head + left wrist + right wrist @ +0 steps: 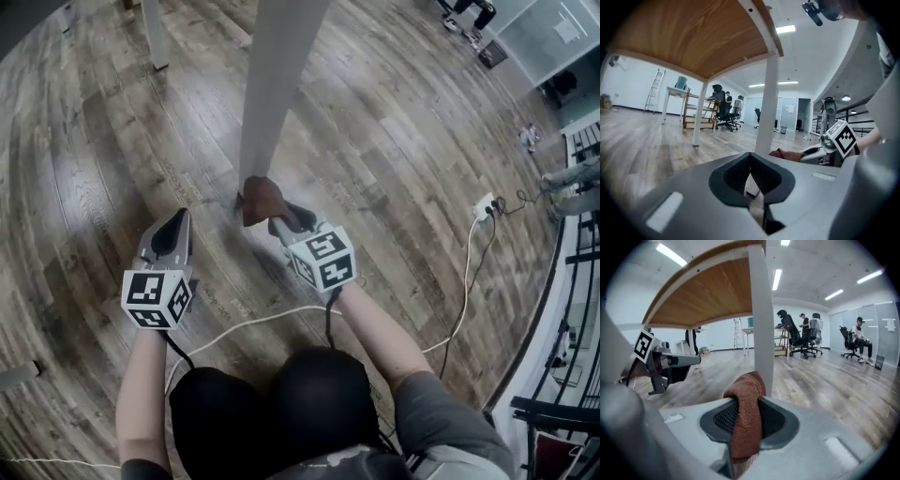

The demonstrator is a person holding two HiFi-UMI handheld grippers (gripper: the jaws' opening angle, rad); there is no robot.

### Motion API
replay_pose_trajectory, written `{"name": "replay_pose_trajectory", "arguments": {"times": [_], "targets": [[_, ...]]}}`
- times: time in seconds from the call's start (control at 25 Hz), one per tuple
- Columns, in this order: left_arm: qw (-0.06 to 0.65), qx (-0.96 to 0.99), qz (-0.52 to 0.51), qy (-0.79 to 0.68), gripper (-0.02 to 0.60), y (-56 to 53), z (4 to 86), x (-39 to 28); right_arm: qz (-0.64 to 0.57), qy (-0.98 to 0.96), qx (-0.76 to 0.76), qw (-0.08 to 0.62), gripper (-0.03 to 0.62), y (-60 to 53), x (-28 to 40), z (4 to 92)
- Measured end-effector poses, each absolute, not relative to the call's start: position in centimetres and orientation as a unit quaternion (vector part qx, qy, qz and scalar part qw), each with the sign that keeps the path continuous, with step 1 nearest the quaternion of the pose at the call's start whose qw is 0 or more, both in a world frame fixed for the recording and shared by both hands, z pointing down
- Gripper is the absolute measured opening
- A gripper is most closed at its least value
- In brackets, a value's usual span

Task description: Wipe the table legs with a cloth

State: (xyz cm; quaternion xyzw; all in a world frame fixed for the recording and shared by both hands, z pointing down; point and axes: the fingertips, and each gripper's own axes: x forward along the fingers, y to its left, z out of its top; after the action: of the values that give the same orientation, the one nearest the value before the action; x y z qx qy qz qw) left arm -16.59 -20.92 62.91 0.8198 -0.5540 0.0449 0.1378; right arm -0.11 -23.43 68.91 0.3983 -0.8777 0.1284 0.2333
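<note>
A white table leg stands on the wood floor, under a wooden tabletop. My right gripper is shut on a brown cloth, which presses against the foot of the leg. In the right gripper view the cloth hangs out between the jaws just in front of the leg. My left gripper hovers a little left of the leg, jaws together and empty. From the left gripper view the leg, the cloth and the right gripper sit ahead to the right.
A white cable runs across the floor to a power strip at the right. Another table leg stands at the back left. Office chairs with seated people and a ladder are far off. A black railing borders the right.
</note>
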Motion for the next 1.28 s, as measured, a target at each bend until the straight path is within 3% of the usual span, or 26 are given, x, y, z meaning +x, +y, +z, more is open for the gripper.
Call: {"name": "replay_pose_trajectory", "arguments": {"times": [0.44, 0.8, 1.0, 1.28], "targets": [[0.02, 0.865, -0.011, -0.502, 0.02, -22.8, 46.2, -11.7, 0.003, -0.886, 0.46, 0.053, 0.086, -25.8, 4.2, 44.9], [-0.065, 0.873, -0.049, -0.482, 0.02, -23.9, 34.2, -7.9, -0.098, -0.889, 0.446, -0.032, 0.086, -26.3, 2.7, 30.0], [-0.066, 0.867, -0.052, -0.491, 0.02, -24.5, 32.0, -7.4, -0.119, -0.888, 0.442, -0.052, 0.086, -27.6, 1.8, 27.0], [-0.051, 0.874, -0.038, -0.482, 0.019, -25.1, 37.1, -7.3, -0.067, -0.89, 0.451, -0.013, 0.086, -29.4, 1.9, 33.6]]}}
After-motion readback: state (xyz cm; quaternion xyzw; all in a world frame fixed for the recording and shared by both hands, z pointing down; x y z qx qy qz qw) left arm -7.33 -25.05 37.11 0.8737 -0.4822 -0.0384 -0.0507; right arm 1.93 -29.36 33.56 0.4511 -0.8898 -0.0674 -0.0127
